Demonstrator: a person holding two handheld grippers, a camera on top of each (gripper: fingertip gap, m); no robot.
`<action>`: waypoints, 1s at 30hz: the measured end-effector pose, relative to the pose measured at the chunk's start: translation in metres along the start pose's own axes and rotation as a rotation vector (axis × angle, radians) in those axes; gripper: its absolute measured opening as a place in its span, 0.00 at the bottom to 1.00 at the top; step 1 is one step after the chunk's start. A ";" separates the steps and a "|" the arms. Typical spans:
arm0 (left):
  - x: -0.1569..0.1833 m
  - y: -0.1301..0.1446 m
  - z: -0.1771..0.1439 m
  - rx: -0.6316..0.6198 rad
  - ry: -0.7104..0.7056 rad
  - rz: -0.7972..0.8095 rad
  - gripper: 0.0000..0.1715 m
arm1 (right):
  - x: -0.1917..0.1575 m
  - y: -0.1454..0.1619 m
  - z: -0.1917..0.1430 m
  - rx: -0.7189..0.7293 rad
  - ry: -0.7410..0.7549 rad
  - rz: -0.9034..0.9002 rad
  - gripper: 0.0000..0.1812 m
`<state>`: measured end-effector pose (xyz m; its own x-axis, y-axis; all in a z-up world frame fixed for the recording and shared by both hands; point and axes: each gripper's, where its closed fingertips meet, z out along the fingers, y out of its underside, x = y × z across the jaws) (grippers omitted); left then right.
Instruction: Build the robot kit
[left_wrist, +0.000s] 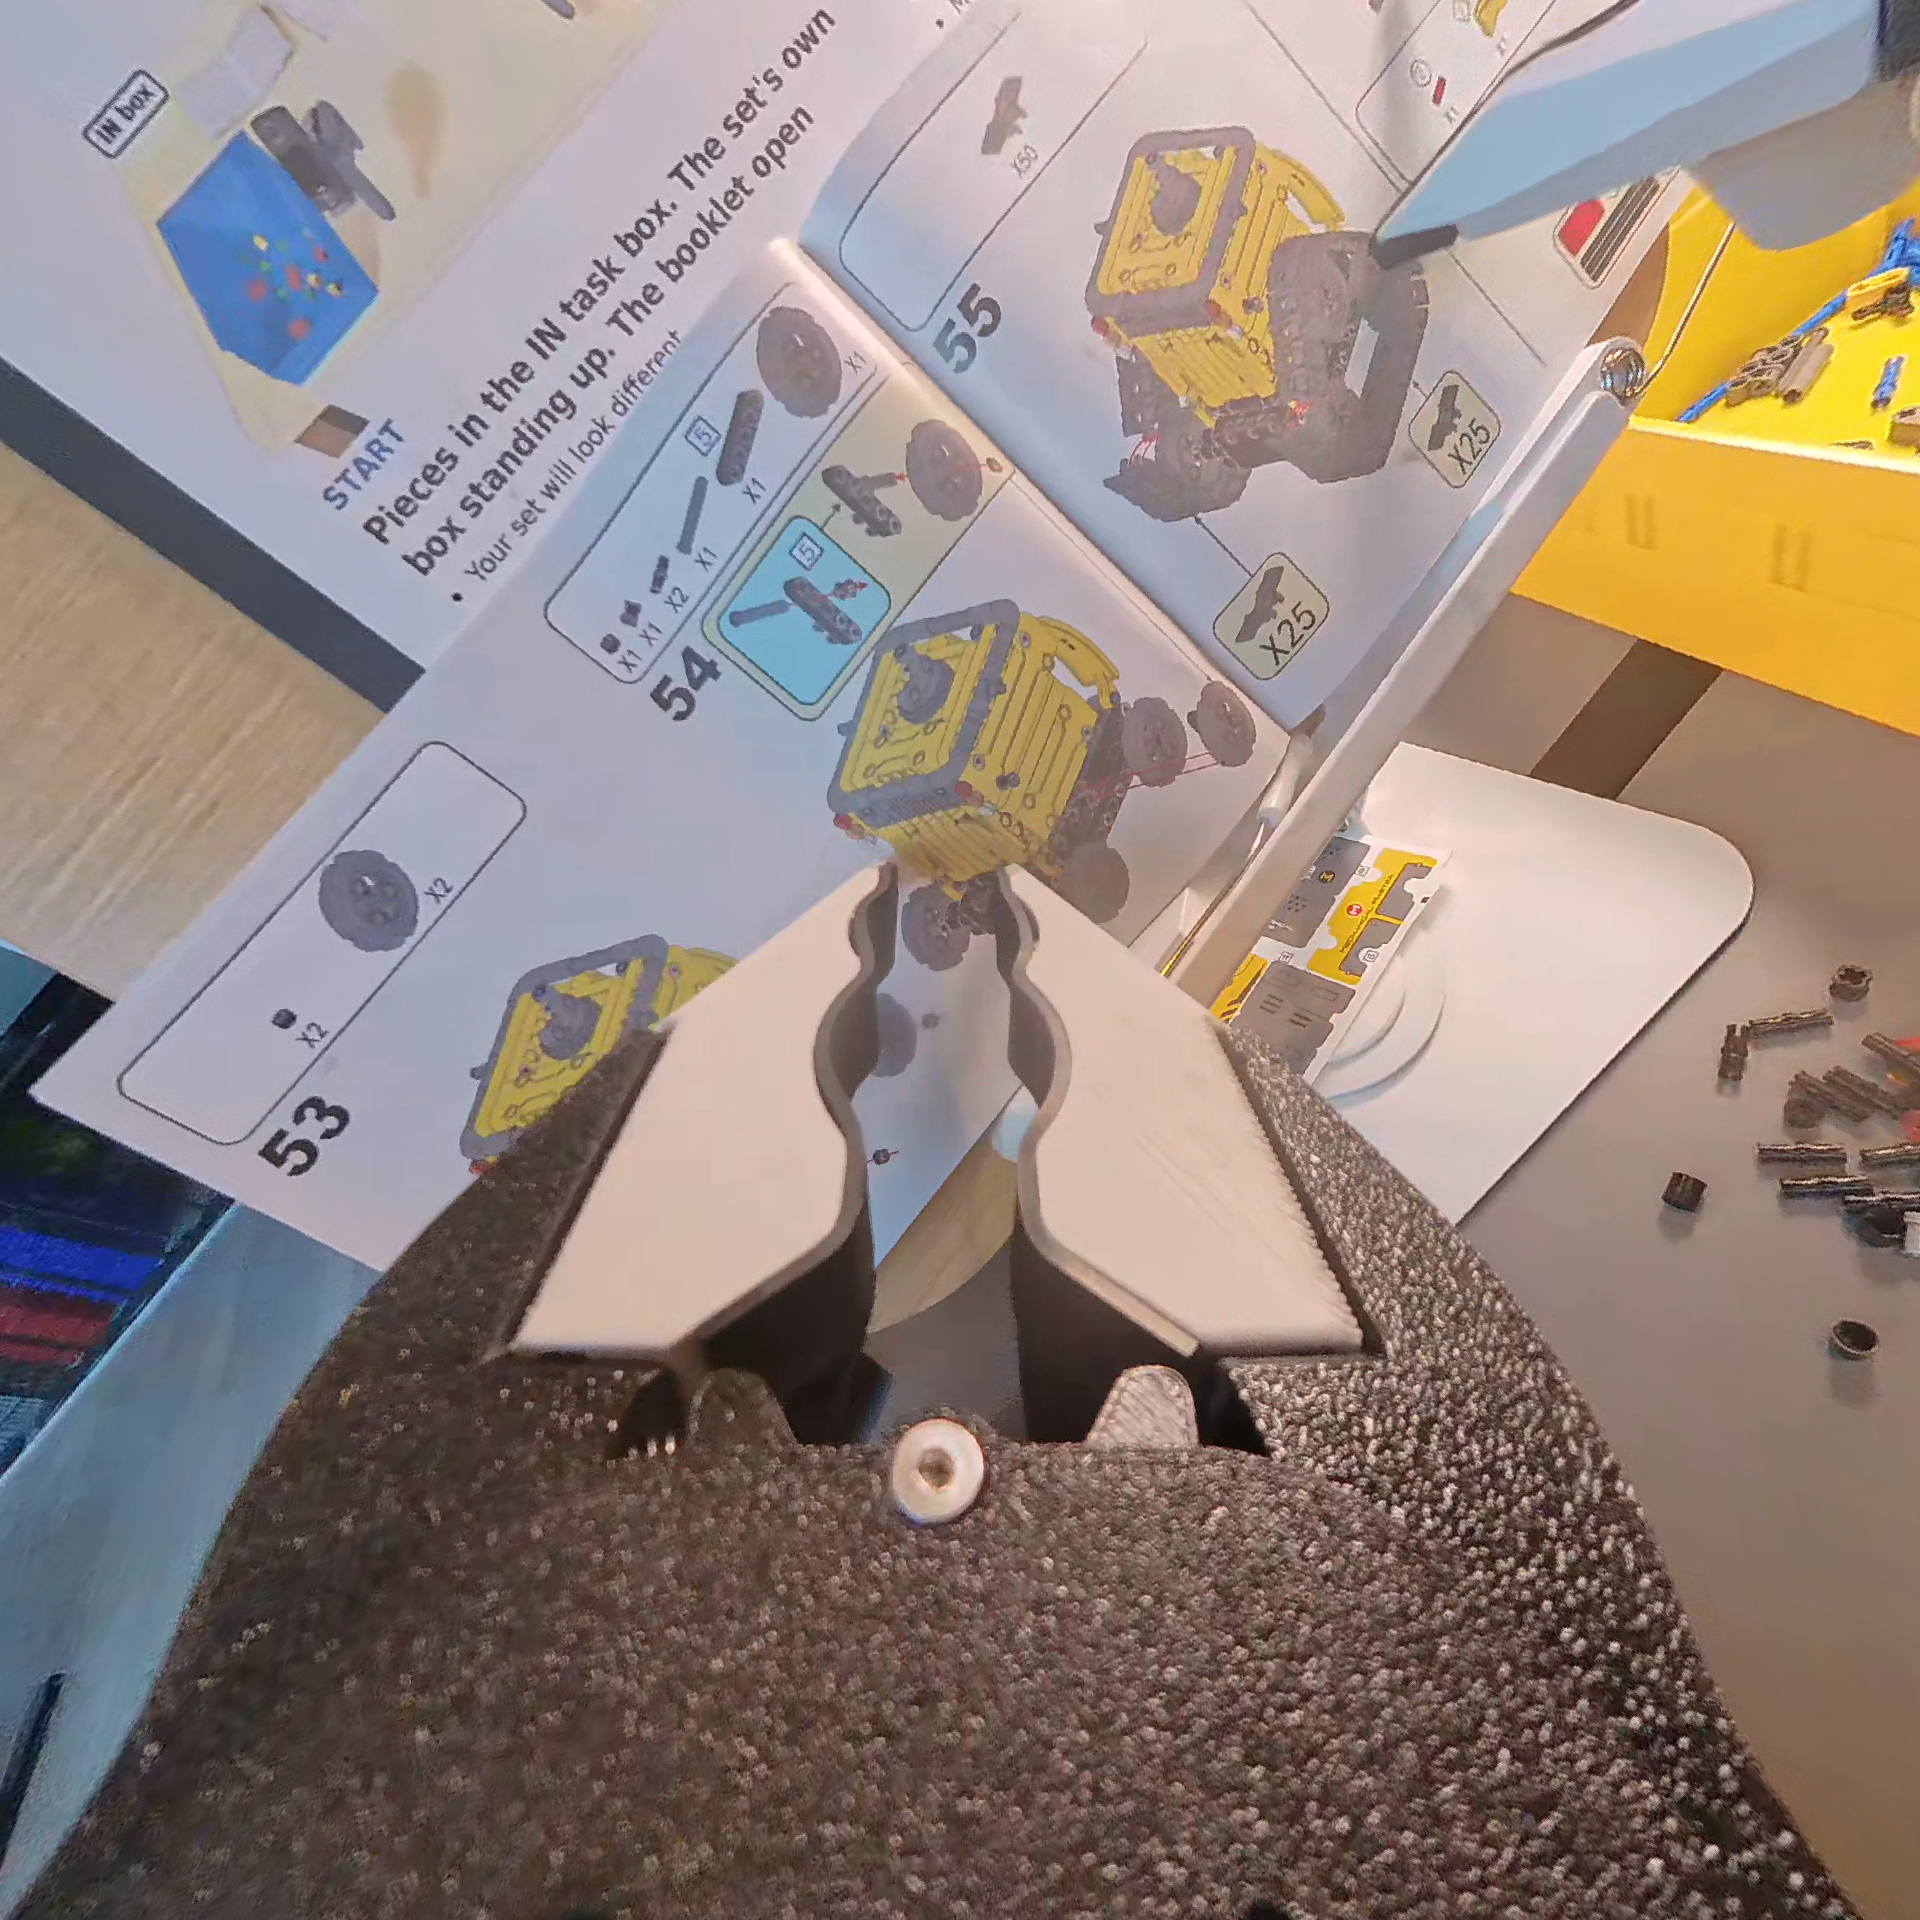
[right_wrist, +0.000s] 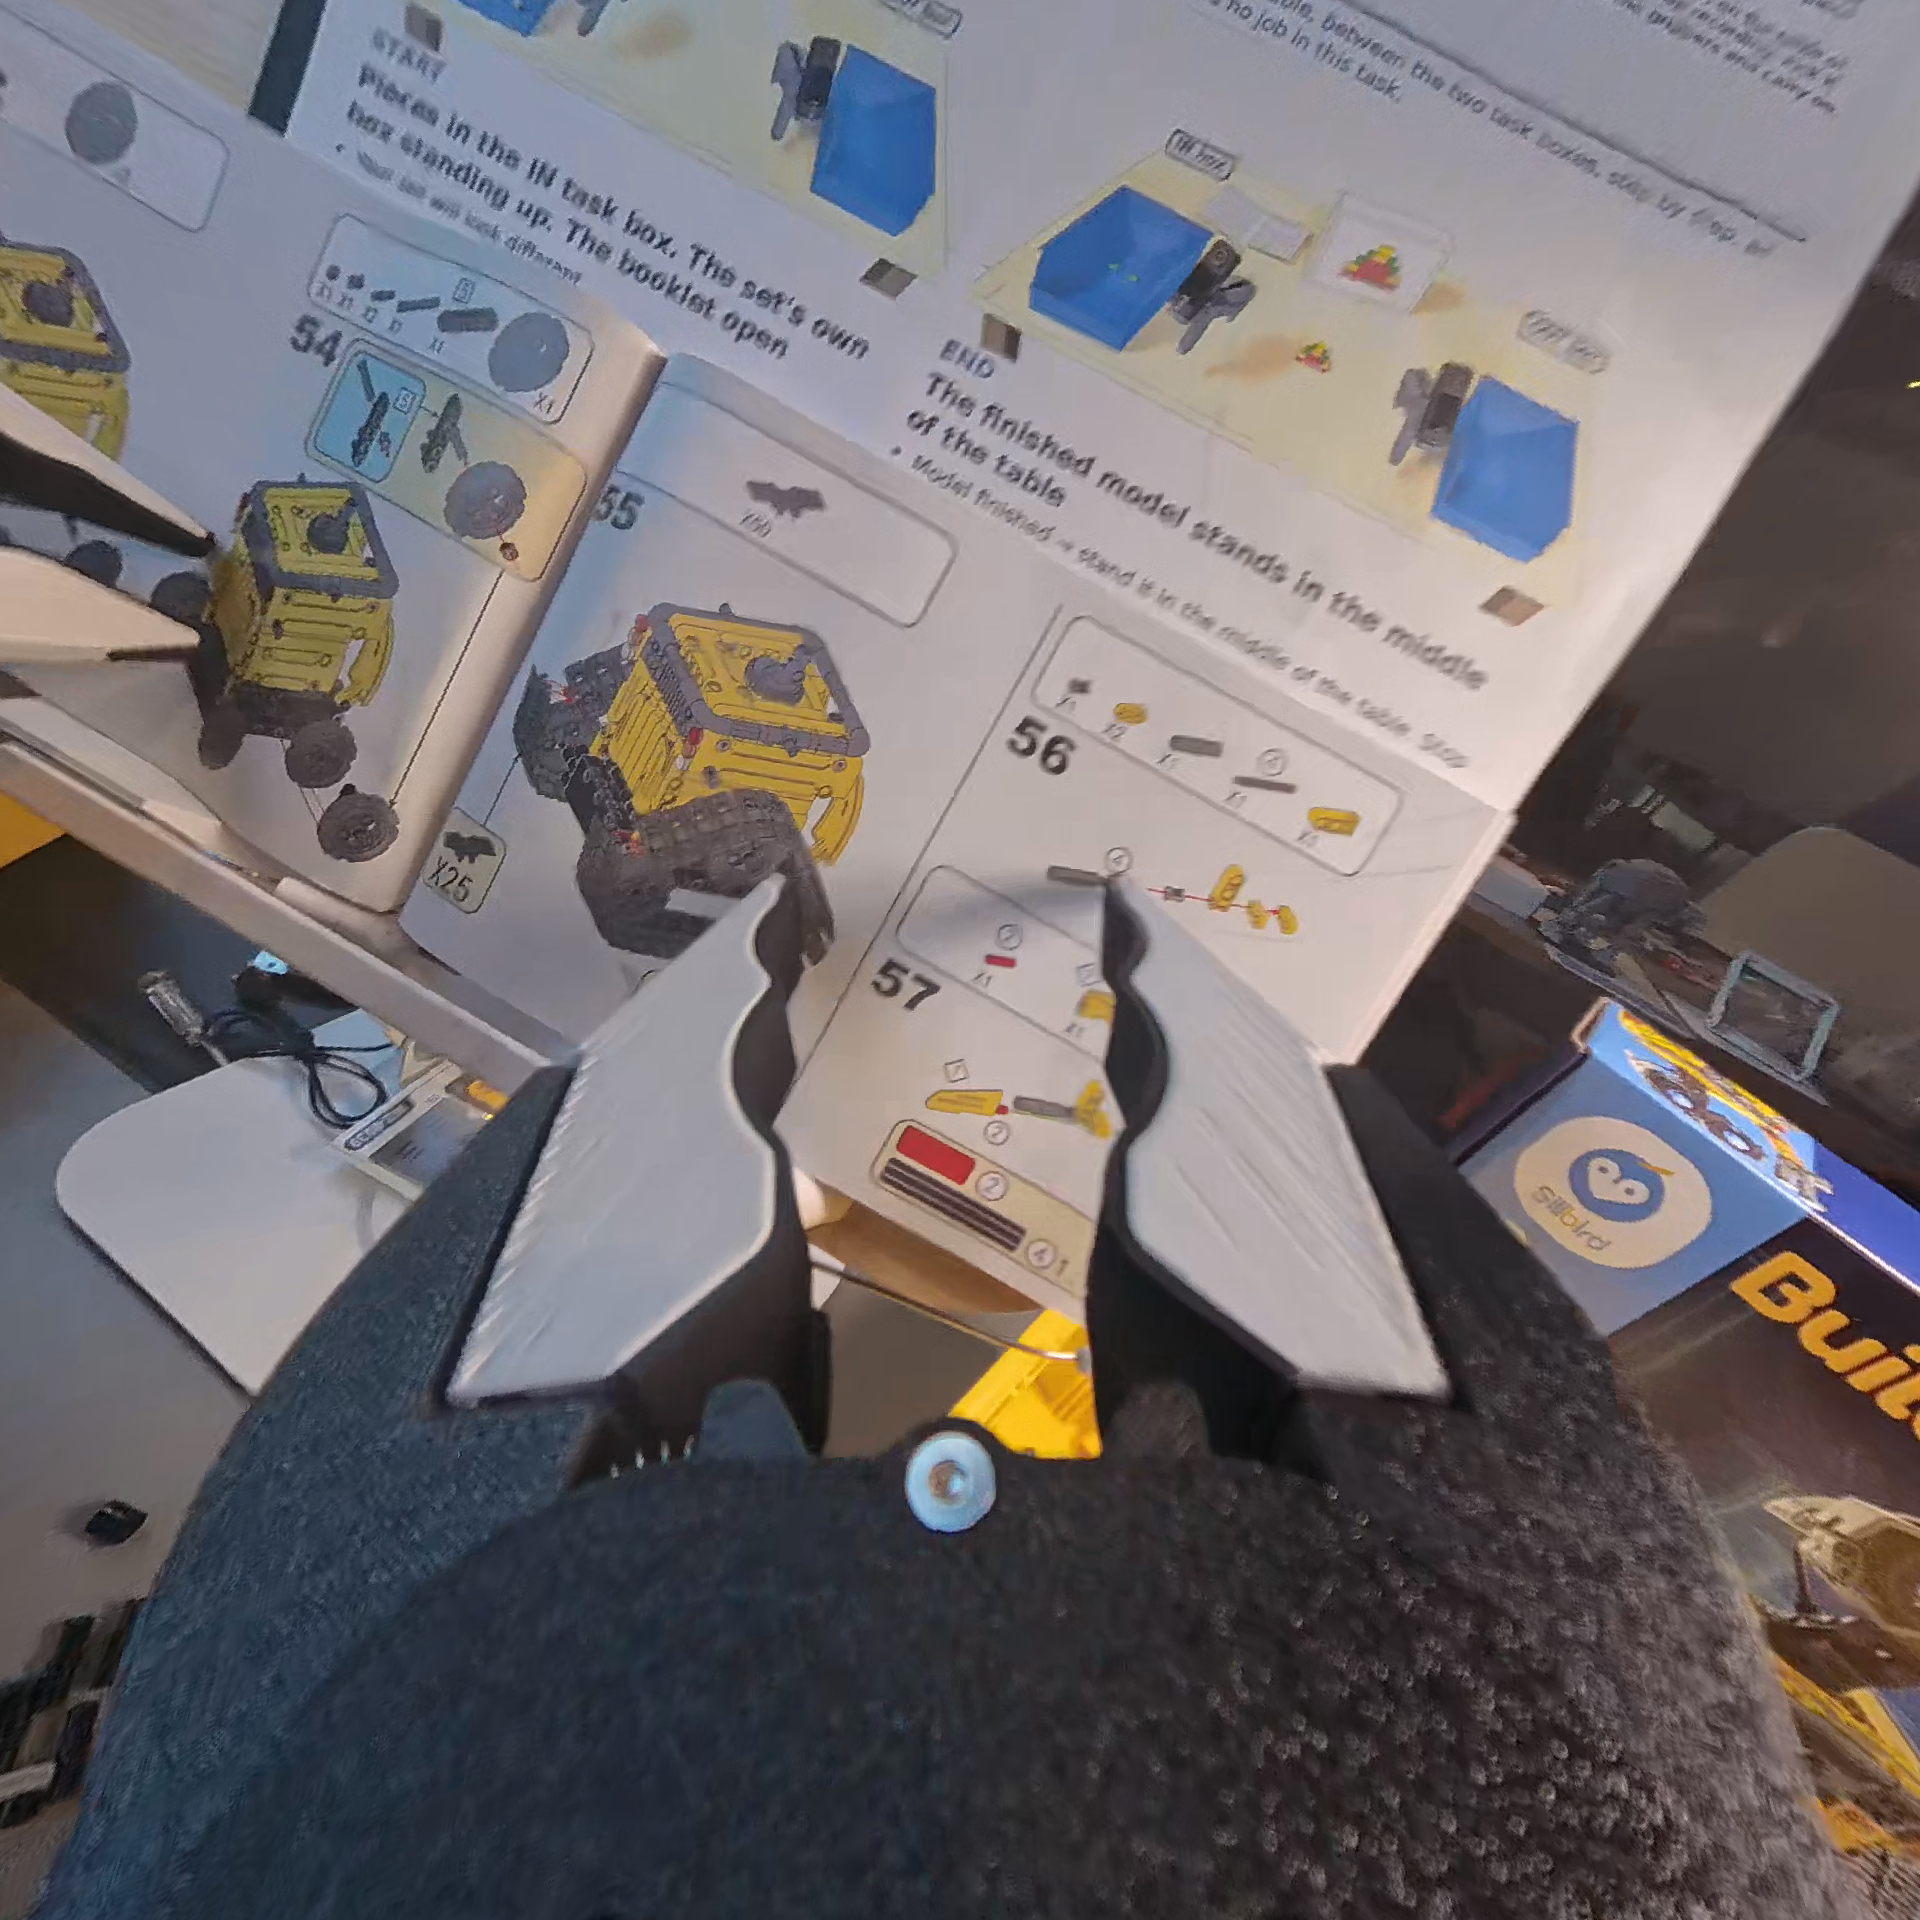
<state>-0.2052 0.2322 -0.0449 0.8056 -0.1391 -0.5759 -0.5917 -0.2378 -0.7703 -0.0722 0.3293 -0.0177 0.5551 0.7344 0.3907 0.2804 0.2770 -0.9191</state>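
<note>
**Two empty grippers facing an open instruction booklet on a stand**

Counts: two grippers, one booklet, one stand, one printed sheet behind, one yellow tray, one boxed set, one scatter of small dark pieces.

Left gripper: fingers narrowly parted, nothing between them, tips just in front of the booklet, over its left-hand page. Beyond the tips stands the larger printed sheet, propped behind the booklet. Right of the fingers a silver stand arm rises from a white base plate; a small sticker sheet lies on that plate. Far right of the fingers, loose dark pieces lie scattered on the grey table. Up and right, the yellow tray holds more small parts. The other gripper's pale finger enters at top right, tip close to the right-hand page; contact cannot be told.

Right gripper: fingers moderately wide, empty, pointing at the booklet, right-hand page; it looks close, contact not clear. The left gripper's tips show at the left edge by the left page.

Right view only: the boxed set, right of the fingers, and a black cable on the base plate, left of the fingers. Left view only: the loose pieces and tray contents.
</note>
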 end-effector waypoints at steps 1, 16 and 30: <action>0.001 0.000 0.000 0.000 0.004 -0.001 0.11 | 0.010 -0.004 0.000 0.012 0.023 0.015 0.42; 0.000 0.000 0.000 0.018 0.004 -0.012 0.09 | 0.035 -0.008 0.007 -0.018 0.009 0.019 0.53; 0.002 0.000 -0.006 0.023 0.068 -0.139 0.12 | -0.020 -0.003 -0.011 -0.037 -0.239 0.050 0.24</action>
<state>-0.2035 0.2264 -0.0447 0.8796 -0.1714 -0.4437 -0.4739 -0.2370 -0.8481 -0.0758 0.3070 -0.0223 0.3694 0.8733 0.3176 0.2879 0.2174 -0.9326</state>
